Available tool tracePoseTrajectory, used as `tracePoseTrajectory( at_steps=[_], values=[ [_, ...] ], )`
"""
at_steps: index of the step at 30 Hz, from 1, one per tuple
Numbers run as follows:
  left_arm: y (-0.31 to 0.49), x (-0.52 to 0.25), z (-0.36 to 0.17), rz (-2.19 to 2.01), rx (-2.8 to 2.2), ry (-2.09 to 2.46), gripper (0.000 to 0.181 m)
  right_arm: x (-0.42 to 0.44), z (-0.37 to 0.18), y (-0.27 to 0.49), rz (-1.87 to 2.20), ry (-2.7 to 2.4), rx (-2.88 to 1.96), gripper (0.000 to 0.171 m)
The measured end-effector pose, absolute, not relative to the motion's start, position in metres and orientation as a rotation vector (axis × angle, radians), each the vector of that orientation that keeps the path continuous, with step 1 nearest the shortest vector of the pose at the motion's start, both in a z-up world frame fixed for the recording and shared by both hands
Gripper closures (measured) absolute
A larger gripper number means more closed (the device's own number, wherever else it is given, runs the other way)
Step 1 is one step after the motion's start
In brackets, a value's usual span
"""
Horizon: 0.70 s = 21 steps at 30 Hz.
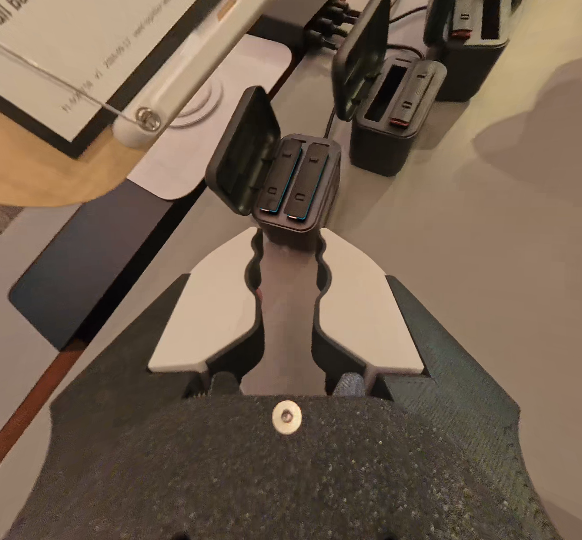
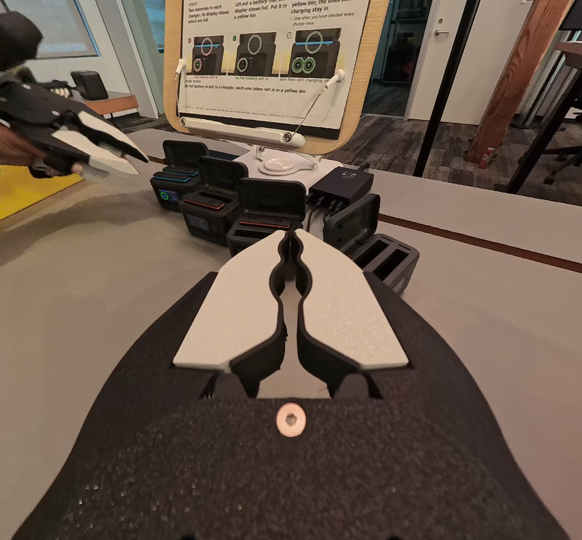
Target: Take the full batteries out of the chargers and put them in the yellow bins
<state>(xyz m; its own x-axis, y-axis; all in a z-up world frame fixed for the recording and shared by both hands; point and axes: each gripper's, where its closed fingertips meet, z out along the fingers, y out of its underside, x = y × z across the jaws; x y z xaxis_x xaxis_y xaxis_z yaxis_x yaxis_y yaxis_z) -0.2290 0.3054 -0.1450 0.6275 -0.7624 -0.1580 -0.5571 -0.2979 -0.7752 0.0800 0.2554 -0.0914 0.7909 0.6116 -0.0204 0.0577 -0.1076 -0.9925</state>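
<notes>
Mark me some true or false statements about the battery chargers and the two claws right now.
1. The charger just ahead of the left claw holds two blue-edged batteries. True.
2. The left claw is gripping a battery. False: it is open and empty.
3. The rightmost charger in the right wrist view has both slots empty. True.
4. The charger lids are shut. False: every lid in view stands open.
5. The right claw is spread wide. False: its fingers are closed together, holding nothing.
</notes>
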Motion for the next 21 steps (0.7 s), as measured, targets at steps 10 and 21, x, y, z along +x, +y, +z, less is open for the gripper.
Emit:
tracePoseTrajectory(
  at_steps=[10,21],
  values=[
    [0.316,-0.202,-0.142,-0.067,-1.939,1.159,0.172,0.079,-0.09,0.254,0.502,-0.549,-1.627,0.171],
    [0.323,-0.209,-0.151,0.055,-2.052,1.155,0.181,0.08,-0.088,0.254,0.512,-0.544,-1.624,0.171]
  ],
)
